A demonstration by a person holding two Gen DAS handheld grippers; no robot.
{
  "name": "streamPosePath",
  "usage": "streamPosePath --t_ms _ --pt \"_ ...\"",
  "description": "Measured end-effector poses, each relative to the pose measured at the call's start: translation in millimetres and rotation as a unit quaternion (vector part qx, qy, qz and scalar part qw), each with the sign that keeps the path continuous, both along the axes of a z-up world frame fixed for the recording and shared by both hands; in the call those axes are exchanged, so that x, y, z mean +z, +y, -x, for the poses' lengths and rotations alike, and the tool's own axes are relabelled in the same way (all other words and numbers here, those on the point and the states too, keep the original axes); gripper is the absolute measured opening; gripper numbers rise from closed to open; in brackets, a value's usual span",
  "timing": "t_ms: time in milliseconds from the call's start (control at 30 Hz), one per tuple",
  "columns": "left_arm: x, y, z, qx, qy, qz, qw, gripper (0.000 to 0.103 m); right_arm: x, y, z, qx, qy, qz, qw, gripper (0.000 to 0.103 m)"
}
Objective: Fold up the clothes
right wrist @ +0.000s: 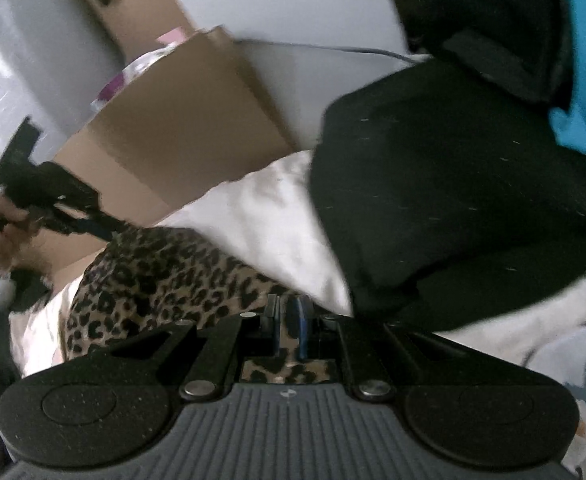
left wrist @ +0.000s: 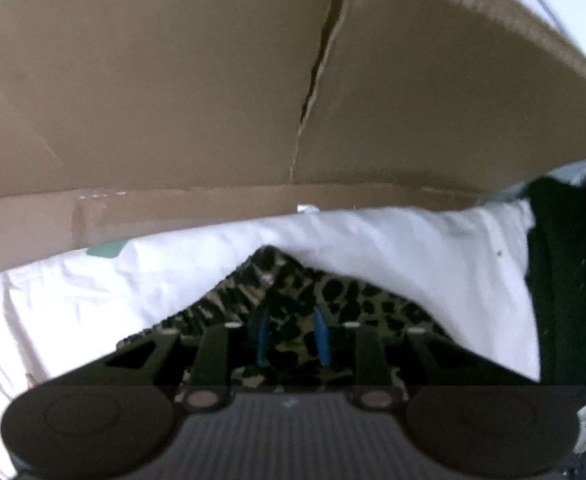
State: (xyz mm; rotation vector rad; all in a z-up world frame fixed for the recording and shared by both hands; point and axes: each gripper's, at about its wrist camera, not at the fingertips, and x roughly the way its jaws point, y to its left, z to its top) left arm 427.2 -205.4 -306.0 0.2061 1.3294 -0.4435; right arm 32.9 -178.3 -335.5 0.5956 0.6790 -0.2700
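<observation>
Gripping: both jaws clamp leopard-print garment [right wrist: 161, 276].
Left gripper [left wrist: 291, 336]: fabric between jaws.
Right gripper [right wrist: 289, 320]: black garment [right wrist: 453, 184] just right.

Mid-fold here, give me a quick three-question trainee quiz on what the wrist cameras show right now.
1. True or false: the right tongs are shut on the leopard-print garment.
2. What lies under that garment? A) white bedding B) bare wood C) a blue towel
3. Fill in: behind the left tongs stands a brown ____ box.

Key: 1 true; 2 A, the white bedding; 3 cardboard, the cardboard box.
</observation>
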Motion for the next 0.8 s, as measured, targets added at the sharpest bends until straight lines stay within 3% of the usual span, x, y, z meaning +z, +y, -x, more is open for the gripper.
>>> streamPosePath --t_ms 233,400,567,800 --pt "-29.6 -4.1 -3.4 0.002 -0.015 0.004 0.9999 0.027 -27.2 2.0 -17.7 0.025 0.053 0.003 0.998 0.008" --pt "-38.6 -9.0 -3.8 -0.011 -0.030 0.020 0.9993 0.039 -42.2 -15.9 -13.0 0.010 0.076 -0.012 0.997 0.006" --pt "-25.4 -5.4 -1.1 -0.025 -0.043 0.025 0.9985 0.042 -43.9 -17.3 -11.8 0.008 0.082 -0.010 0.997 0.004" --pt "-1.7 2.2 3.1 -0.047 -0.057 0.033 0.9967 0.027 -41.7 -12.5 -17.0 -0.001 0.095 -0.003 0.995 0.004"
